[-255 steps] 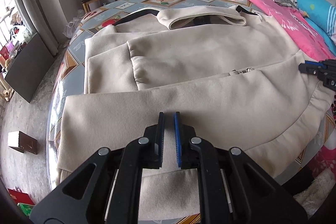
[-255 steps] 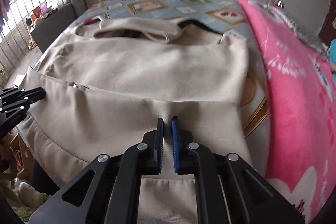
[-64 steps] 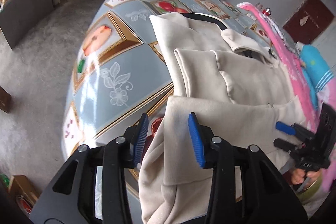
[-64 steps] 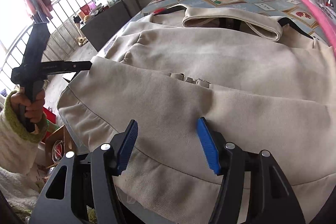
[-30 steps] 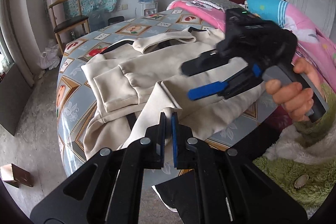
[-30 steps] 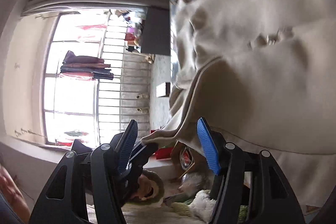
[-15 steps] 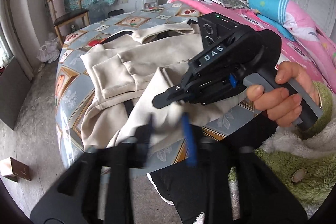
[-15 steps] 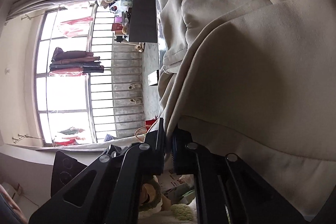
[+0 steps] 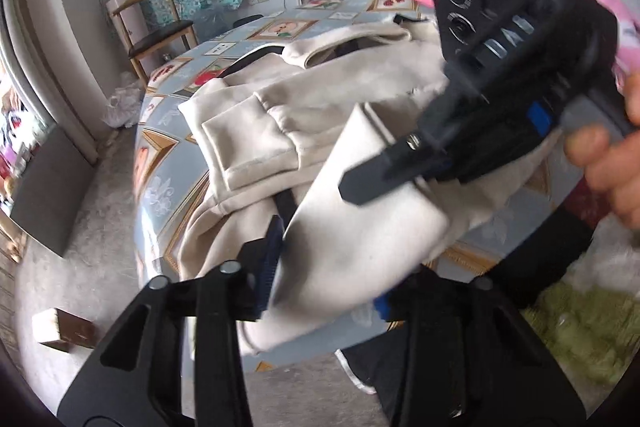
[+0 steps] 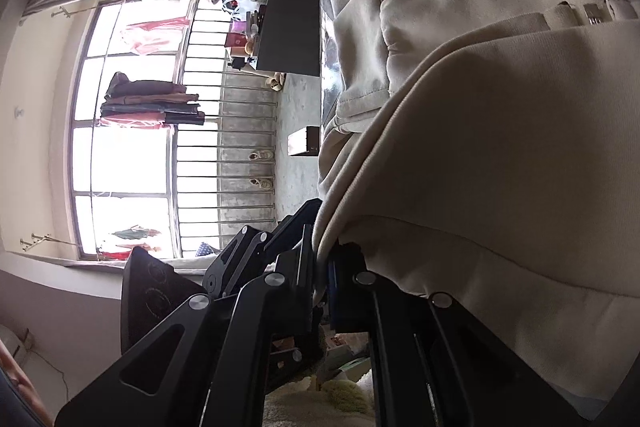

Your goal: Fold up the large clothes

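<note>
We are mid-fold: the beige coat [image 9: 320, 99] lies across the patterned table [image 9: 224, 47] at frame centre, its lower corner lifted. The right gripper [image 10: 320, 267] pinches that hem low in its view. The left gripper [image 9: 326, 267] stands spread with the cloth loose between its fingers. Next, we judge, the corner must be carried toward the collar at upper centre. Blurred lettering on the right tool's housing perhaps reads "DAS".
</note>
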